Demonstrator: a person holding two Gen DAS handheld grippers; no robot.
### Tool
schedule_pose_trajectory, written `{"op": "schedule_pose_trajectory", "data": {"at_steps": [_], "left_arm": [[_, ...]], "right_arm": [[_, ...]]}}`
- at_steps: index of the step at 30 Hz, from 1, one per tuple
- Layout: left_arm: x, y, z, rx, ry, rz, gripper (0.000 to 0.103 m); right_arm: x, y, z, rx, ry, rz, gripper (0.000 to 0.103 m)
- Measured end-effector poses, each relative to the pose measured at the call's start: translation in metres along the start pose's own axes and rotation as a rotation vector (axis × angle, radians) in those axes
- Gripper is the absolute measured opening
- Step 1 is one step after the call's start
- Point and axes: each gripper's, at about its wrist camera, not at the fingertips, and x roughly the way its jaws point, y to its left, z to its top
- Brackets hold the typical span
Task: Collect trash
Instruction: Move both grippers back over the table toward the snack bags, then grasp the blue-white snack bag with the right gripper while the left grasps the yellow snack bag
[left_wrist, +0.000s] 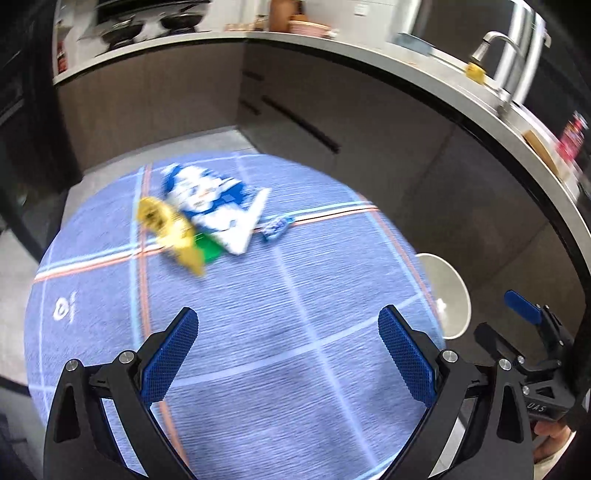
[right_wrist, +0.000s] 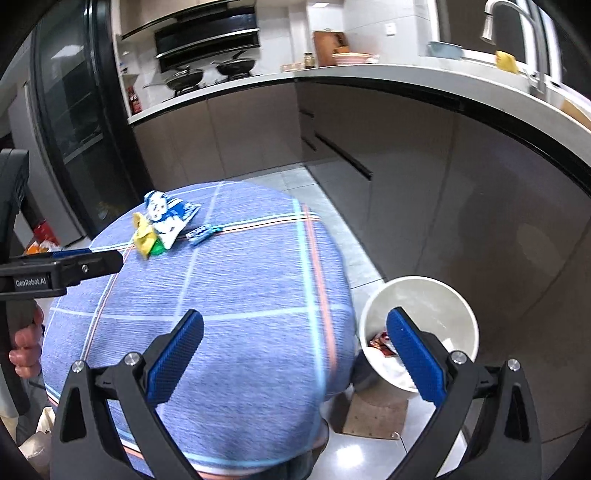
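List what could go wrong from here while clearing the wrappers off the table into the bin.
1. The yellow wrapper, blue-and-white packet and green piece overlap, so one grab may drag the others off the far edge.
2. The small blue wrapper lies flat on the tablecloth; a gripper might pinch cloth instead.
3. The white bin sits below the table's edge; drops could miss it.

Blue-white wrapper (right_wrist: 168, 218): flat, crumpled, far ahead of the right gripper (right_wrist: 295, 345), left of centre.
Yellow wrapper (right_wrist: 143, 236): twisted, touching its near-left edge.
Green scrap (right_wrist: 158, 249): tucked beneath both.
Small blue wrapper (right_wrist: 201, 232): just right, apart.
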Motion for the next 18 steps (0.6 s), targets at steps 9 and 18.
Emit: {"op": "schedule_pose_trajectory", "data": {"at_steps": [9,18], "left_arm": [[-0.005,0.066,-0.020,-0.089,0.001,0.054,0.094],[-0.011,0.117,-0.018,-0.134,0.002,0.060,0.092]], "right_arm": [[0.037,0.058,0.019,-0.072,0.037,0.092,0.100],[0.095,0.109,0.053,-0.064,0.071,0.232,0.099]]}}
